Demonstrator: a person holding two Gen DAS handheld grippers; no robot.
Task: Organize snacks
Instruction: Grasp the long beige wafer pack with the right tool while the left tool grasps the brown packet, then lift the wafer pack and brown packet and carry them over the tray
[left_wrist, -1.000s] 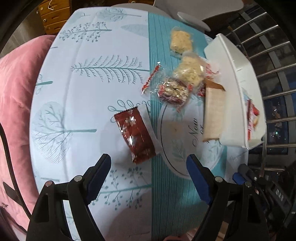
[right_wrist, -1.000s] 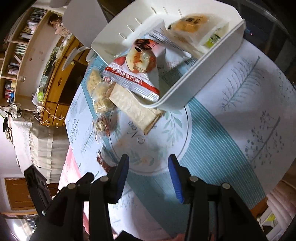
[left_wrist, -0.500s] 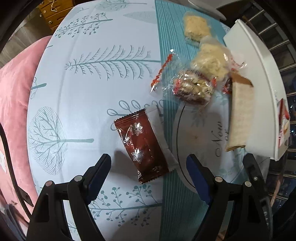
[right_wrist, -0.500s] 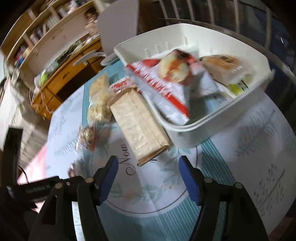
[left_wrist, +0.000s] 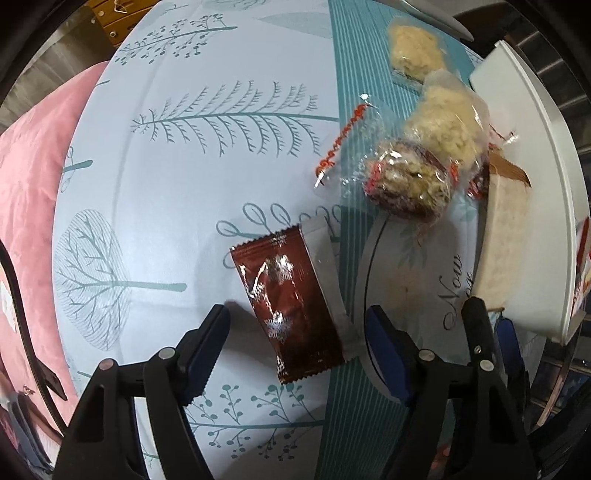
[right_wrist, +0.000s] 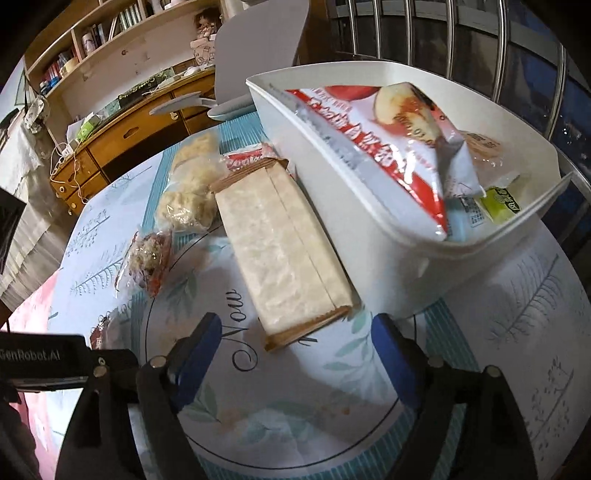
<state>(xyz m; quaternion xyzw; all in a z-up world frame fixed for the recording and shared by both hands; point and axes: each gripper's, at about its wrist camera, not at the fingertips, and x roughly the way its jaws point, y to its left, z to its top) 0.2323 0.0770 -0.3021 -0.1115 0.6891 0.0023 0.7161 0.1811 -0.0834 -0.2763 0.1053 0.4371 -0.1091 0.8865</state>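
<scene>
L wrist view: white plastic bin (left_wrist: 532, 192) at far right edge, its contents mostly hidden here, only a red-white sliver past the rim. Tabletop w/ pale-blue tree-print cloth (left_wrist: 177, 177) carries a dark-red foil snack packet (left_wrist: 288, 299), lying flat, its lower part between the left gripper (left_wrist: 299, 343) jaws. Jaws stand wide, have just been closing a bit, pads not touching the packet. Beyond it: clear-wrapped brown nut cluster (left_wrist: 406, 184), clear-wrapped pale puffed-rice cake (left_wrist: 447, 122) leaning on it, a second pale cake (left_wrist: 413, 48) further back, and a long beige wafer pack (left_wrist: 502, 229) against the bin wall. Pink cushion (left_wrist: 29, 177) off the tabletop's left side. Vs. a sec ago the red packet sits larger and nearer the jaws.

R wrist view: same bin (right_wrist: 373, 229) holds a big red-white snack bag (right_wrist: 373, 147), a wrapped pastry (right_wrist: 487, 147) behind it, and a small green sachet (right_wrist: 498, 206). Wafer pack (right_wrist: 280, 251) lies just beside the bin, touching its wall. Right gripper (right_wrist: 295, 354) jaws wide, have just been opening, nothing between them but cloth; wafer's near end is just ahead. Room: wooden desk (right_wrist: 122, 136) and bookshelf (right_wrist: 92, 40) behind, metal railing (right_wrist: 461, 48) at right. Earlier this view looked more steeply down into the bin.
</scene>
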